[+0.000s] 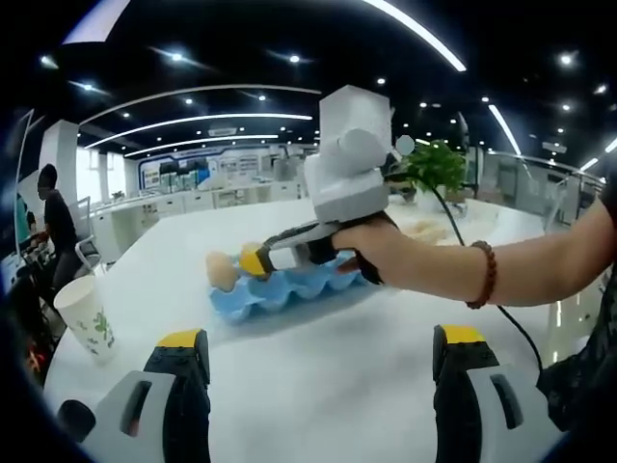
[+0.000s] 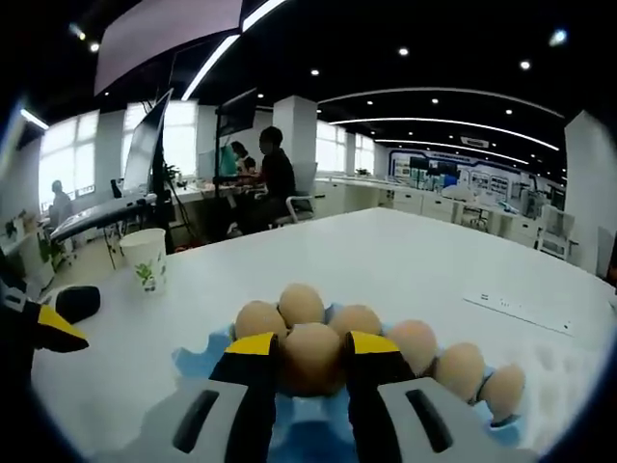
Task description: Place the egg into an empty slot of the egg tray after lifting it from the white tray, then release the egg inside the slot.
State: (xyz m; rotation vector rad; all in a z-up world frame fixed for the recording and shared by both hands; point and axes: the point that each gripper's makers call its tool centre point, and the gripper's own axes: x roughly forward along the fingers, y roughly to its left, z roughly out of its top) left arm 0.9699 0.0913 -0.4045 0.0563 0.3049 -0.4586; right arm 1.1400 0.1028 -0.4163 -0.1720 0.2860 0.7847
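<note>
We cannot tell from either view whether the egg (image 2: 310, 359) between the right gripper (image 2: 310, 362)'s jaws already rests in a slot or hangs just above one, because the jaws and the egg itself hide the cell beneath; the near rim of the blue egg tray (image 2: 198, 362) is also cut off behind the gripper body. In the left gripper view that right gripper (image 1: 253, 261) reaches in from the right, a hand (image 1: 386, 249) wrapped round its handle, and its tips cover part of the tray (image 1: 289, 289), so we make out only one egg (image 1: 221, 271) clearly at the tray's left end. We see the white table (image 1: 318, 376) running wide and bare around the tray, with a paper cup (image 1: 87, 318) standing well apart near its edge and a green plant (image 1: 436, 166) at the far side. The room is an open office with ceiling light strips and people at desks. In the right gripper view several other eggs (image 2: 302, 304) sit in the tray's cells around the held one. The right jaws are clamped on the egg; the left gripper (image 1: 323, 352)'s jaws stand wide apart over the bare table, holding nothing.
</note>
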